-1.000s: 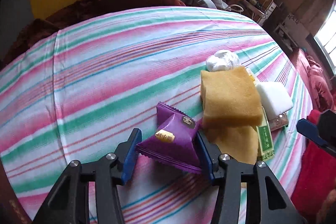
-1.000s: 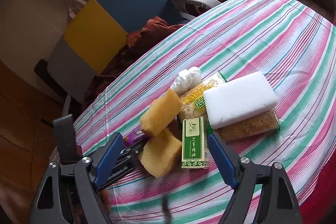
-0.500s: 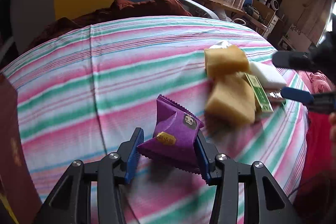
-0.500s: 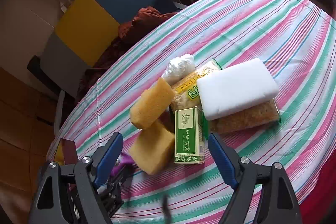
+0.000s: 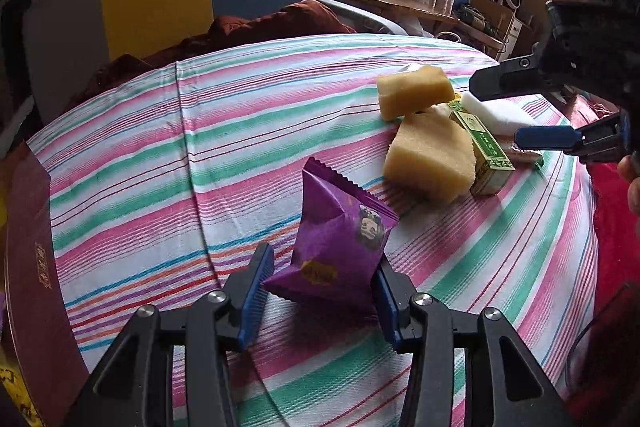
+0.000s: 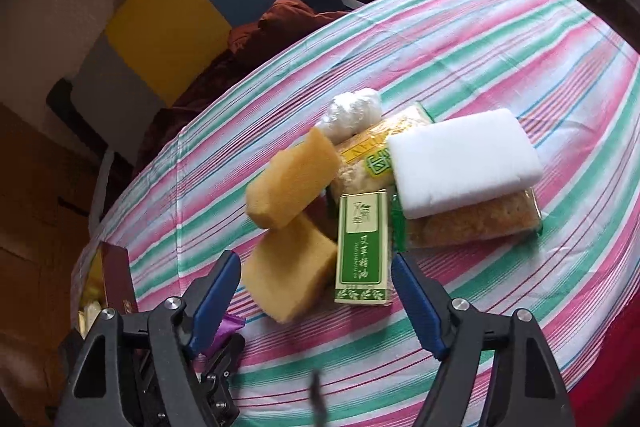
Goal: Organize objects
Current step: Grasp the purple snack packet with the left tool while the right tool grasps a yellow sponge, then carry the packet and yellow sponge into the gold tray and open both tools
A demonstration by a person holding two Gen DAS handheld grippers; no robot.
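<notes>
My left gripper is shut on a purple snack packet, held just over the striped tablecloth. To its right lies a pile: two yellow sponges, a green box and a white sponge. My right gripper hovers over that pile. Its jaws are closing, with the lower yellow sponge and the green box between them, and the pads touch neither. It also shows in the left wrist view as the right gripper. The left gripper with the purple packet is at the lower left.
The pile also holds a white sponge on a cracker packet, a yellow-green packet and a white wrapped lump. A dark red box stands at the table's left edge. A chair with brown cloth stands behind.
My left gripper has carried the purple packet leftward, away from the pile. The right gripper's jaws have narrowed a little and it has drawn closer to the sponge and the green box.
</notes>
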